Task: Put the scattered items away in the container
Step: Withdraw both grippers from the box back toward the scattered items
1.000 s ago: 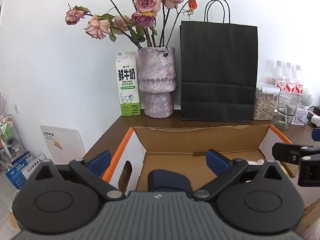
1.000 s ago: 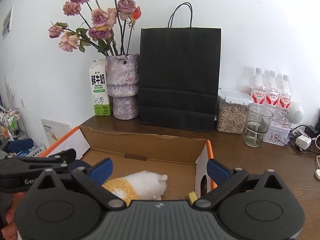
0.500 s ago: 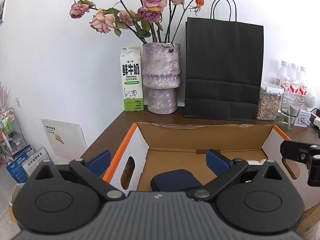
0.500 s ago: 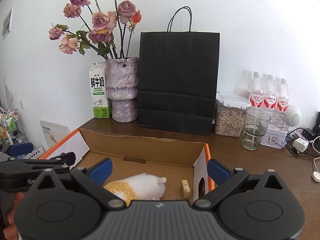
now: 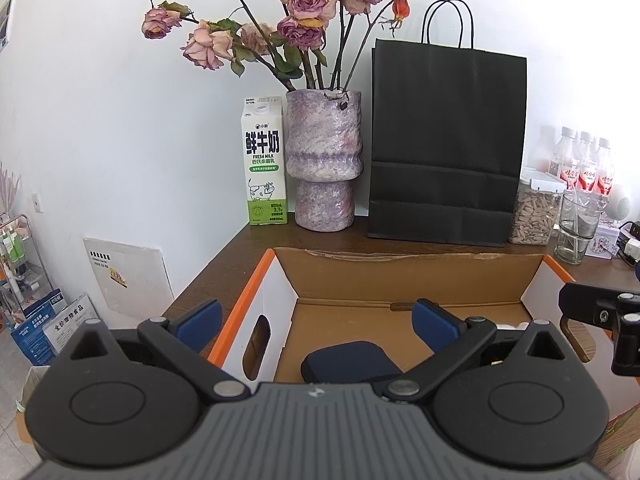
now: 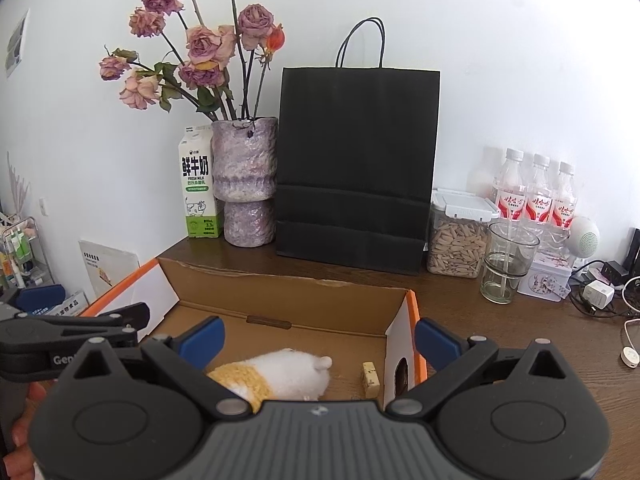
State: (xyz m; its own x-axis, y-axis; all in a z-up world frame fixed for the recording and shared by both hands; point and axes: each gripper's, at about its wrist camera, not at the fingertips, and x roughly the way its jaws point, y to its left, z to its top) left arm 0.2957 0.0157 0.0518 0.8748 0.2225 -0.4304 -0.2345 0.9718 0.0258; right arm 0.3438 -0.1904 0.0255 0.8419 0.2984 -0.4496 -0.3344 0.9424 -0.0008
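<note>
Both tongs have lifted and drawn back from the open brown cardboard box with orange-and-white end flaps on the dark wooden desk. The left tongs are released, empty, and the dark navy rounded pouch, half hidden beneath them a second ago, now lies fully exposed on the box floor. The right tongs also gape empty above the fluffy white-and-yellow plush toy inside the box; a small pale yellow block, earlier barely visible, now shows beside the right flap.
</note>
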